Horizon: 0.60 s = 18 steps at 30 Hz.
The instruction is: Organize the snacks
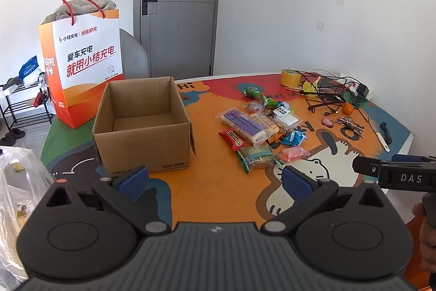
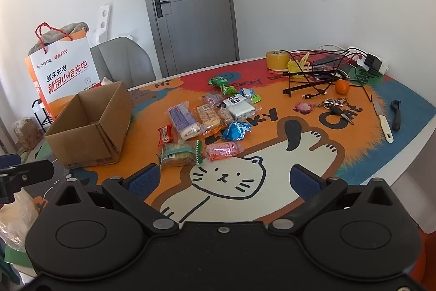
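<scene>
An empty cardboard box [image 1: 141,127] [image 2: 90,127] stands open on the left of the table. To its right lies a loose pile of wrapped snacks [image 1: 261,127] [image 2: 209,122]: a purple pack [image 1: 244,124], a red packet [image 2: 165,134], a green biscuit pack [image 2: 179,153], a pink pack [image 2: 222,150], a blue packet [image 2: 235,130]. My left gripper [image 1: 215,179] hovers open near the table's front, in front of the box. My right gripper [image 2: 223,179] is open over the cat drawing, short of the snacks. Neither holds anything.
An orange-and-white paper bag [image 1: 81,59] stands behind the box. At the far right lie a tape roll [image 2: 278,60], tangled cables [image 2: 321,72], an orange [image 2: 342,87], keys [image 2: 335,105], a knife [image 2: 382,120] and a black tool [image 2: 396,115]. A chair [image 2: 122,59] and door are beyond.
</scene>
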### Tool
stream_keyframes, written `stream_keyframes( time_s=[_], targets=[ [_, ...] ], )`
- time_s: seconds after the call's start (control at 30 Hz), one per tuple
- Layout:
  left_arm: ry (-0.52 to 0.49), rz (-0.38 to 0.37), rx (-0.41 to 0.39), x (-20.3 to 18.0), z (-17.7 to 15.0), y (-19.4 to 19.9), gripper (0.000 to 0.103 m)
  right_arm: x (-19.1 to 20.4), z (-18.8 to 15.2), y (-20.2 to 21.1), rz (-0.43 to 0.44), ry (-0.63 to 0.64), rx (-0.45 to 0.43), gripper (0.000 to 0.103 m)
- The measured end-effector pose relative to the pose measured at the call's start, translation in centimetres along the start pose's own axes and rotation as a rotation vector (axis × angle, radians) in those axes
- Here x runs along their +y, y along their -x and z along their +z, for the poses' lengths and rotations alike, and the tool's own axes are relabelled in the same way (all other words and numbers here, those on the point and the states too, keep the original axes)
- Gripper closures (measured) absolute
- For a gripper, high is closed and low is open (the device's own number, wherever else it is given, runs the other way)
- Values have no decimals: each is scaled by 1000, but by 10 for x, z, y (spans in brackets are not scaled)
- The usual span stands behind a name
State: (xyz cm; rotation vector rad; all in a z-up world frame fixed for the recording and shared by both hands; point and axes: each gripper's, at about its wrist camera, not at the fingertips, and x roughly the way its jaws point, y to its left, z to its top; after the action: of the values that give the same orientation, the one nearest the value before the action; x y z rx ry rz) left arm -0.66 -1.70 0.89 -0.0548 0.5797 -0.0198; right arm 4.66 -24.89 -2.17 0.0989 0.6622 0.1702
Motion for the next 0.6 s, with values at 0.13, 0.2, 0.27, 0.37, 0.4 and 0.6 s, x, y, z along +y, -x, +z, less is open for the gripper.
stream_keyframes(
  time_s=[0.13,0.2,0.27,0.37,0.4,0.6],
  targets=[
    [1,1,-1,-1,1,0,0,0,1,0,0,4,-1,0],
    [-4,-2,-2,-2,1,0,0,-1,1,-1,1,-2,3,0],
    [-5,-1,-2,-2,1,0,0,-1,1,-2,0,-5,6,0],
    [0,-1,-6,-1,1,2,0,1,1,-1,9,1,4,0],
    [-1,3,-5,0,1,3,0,2,1,-1,10,2,1,0],
    [13,5,-13,5,3,5,0,6,2,0,8,15,6,0]
  ],
)
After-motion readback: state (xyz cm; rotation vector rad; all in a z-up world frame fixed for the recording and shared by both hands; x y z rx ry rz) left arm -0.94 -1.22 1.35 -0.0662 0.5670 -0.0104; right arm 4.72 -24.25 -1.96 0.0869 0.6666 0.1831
